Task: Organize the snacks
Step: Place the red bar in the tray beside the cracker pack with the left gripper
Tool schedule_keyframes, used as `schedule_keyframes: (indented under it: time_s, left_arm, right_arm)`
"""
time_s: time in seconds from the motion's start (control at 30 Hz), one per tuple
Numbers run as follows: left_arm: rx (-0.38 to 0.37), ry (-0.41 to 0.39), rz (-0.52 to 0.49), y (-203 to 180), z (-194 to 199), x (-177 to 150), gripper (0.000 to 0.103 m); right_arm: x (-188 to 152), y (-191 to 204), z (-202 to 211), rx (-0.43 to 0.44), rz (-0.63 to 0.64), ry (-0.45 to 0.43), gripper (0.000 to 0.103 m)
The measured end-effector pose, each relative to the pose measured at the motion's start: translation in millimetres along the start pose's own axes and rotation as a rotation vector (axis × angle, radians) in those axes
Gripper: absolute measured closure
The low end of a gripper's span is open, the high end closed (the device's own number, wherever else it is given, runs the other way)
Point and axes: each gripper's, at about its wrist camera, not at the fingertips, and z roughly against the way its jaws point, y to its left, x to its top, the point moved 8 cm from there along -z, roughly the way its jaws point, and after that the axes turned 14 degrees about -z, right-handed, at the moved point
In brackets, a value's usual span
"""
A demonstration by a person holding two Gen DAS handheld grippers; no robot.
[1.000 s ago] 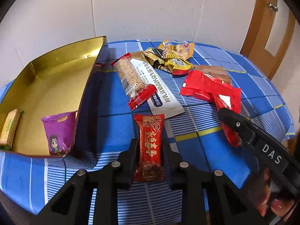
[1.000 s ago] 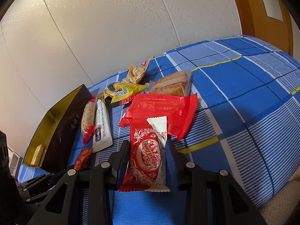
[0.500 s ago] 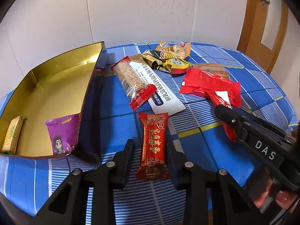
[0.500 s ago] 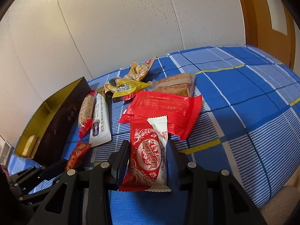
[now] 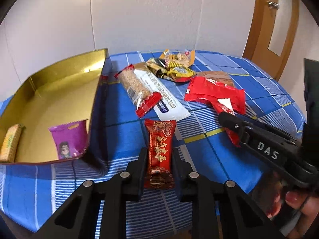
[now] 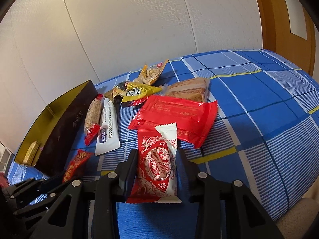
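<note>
Blue plaid surface (image 5: 249, 83), gold-lined box (image 5: 59, 99) at left holding purple packet (image 5: 67, 141) and wafer (image 5: 10, 145). Snack pile (image 5: 175, 69) mid-surface. Left hand-held gripper (image 5: 159, 159) just closed, clamped on red-gold bar (image 5: 159, 151). Right hand-held gripper (image 6: 157, 163) gripped red-white packet (image 6: 157, 165).

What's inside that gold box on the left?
The gold box holds two snacks near its front: a purple packet leaning against the right wall and a yellow-green wafer bar at the left. The rest of the visible floor looks bare; the near wall hides the front edge.
</note>
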Motion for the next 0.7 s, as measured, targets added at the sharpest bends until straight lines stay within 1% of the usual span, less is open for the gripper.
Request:
schedule_keyframes:
  time_s: [0.2,0.37,0.6,0.7]
  left_arm:
    - [0.000,-0.071,-0.024,-1,24,10,0.080]
    - [0.004,-0.109,-0.001,12,44,18,0.080]
    - [0.034,-0.131,0.081,52,66,20,0.080]
    - [0.054,-0.123,0.105,72,69,17,0.080]
  right_arm:
    - [-1,2,0,-0.019,0.026,-0.012,0.064]
    - [-2,3,0,-0.034,0.044,-0.022,0.064]
    - [-2,3,0,-0.039,0.051,-0.027,0.064]
    - [-3,3,0,-0.038,0.051,-0.028,0.064]
